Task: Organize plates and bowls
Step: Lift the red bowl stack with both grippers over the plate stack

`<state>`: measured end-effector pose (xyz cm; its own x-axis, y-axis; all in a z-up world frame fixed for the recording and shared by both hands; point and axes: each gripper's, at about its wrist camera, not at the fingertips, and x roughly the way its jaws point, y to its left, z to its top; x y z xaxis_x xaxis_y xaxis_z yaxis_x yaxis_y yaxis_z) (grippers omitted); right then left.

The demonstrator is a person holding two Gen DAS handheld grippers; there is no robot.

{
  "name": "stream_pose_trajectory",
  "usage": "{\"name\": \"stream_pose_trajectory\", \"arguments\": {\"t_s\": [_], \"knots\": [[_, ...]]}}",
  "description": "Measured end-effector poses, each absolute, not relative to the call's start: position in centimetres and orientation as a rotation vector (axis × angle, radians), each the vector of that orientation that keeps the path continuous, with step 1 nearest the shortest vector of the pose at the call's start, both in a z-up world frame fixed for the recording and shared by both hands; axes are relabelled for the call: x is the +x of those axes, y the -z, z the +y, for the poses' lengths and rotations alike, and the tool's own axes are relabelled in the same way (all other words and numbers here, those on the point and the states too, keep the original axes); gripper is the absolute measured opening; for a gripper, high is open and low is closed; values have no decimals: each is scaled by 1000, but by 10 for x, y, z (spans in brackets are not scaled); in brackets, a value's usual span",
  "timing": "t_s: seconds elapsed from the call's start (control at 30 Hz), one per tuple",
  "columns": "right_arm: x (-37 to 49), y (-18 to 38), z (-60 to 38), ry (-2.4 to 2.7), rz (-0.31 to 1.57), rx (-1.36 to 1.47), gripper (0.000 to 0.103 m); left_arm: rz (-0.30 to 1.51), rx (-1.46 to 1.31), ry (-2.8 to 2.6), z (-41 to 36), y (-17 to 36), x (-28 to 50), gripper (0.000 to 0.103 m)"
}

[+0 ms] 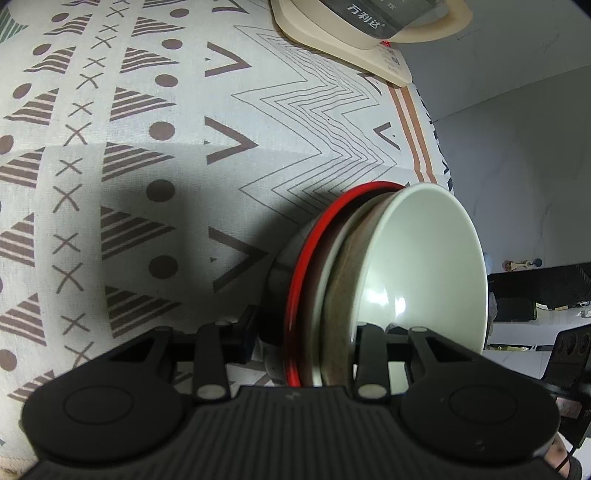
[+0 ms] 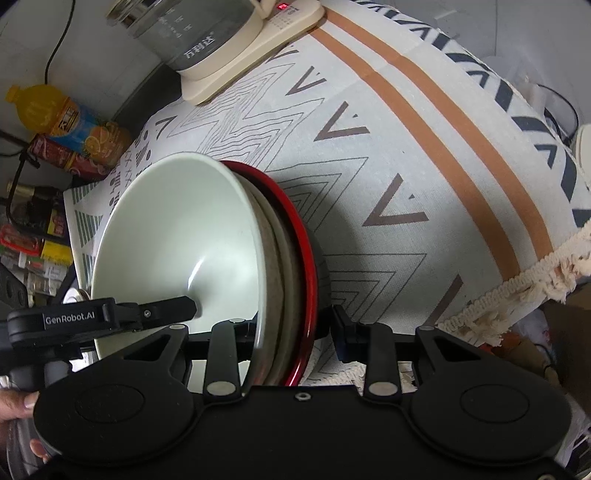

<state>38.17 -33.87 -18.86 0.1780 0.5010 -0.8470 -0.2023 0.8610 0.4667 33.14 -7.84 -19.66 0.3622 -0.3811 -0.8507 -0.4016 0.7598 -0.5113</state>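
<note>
We grip the nested stack of pale green ceramic bowl [image 1: 417, 258], beige plates and red-rimmed plate [image 1: 306, 266] with left claw [image 1: 306, 332] and right claw [image 2: 291, 325] both clamped on its rims, carrying it above the counter's [image 1: 147, 147] tasselled edge, next needing level lowering.

Table covered by a patterned tablecloth [image 1: 155, 122] [image 2: 424, 155]: white ground, brown striped triangles, dots, crosses, V marks, thin zigzag lines. Two orange-brown stripes [image 2: 454, 122] run along one side, dark navy chevrons beyond them, and a cream fringe [image 2: 517, 284] hangs off the edge. Green striped triangles sit at another corner of the cloth. A cream kettle base [image 1: 332, 33] [image 2: 236, 62] lies directly on the cloth at the far end, with a glass kettle [image 2: 184, 33] standing on it and a small red display lit on the base. Whether the stacked bowls touch the cloth cannot be told from either view.
</note>
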Motion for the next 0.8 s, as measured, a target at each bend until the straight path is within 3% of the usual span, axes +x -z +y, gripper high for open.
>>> {"name": "stream_pose_trajectory", "arguments": {"t_s": [0.8], "knots": [[388,155,-308,-757,1251,128,32,1073,-871,-253,-68,158,273,35]]}}
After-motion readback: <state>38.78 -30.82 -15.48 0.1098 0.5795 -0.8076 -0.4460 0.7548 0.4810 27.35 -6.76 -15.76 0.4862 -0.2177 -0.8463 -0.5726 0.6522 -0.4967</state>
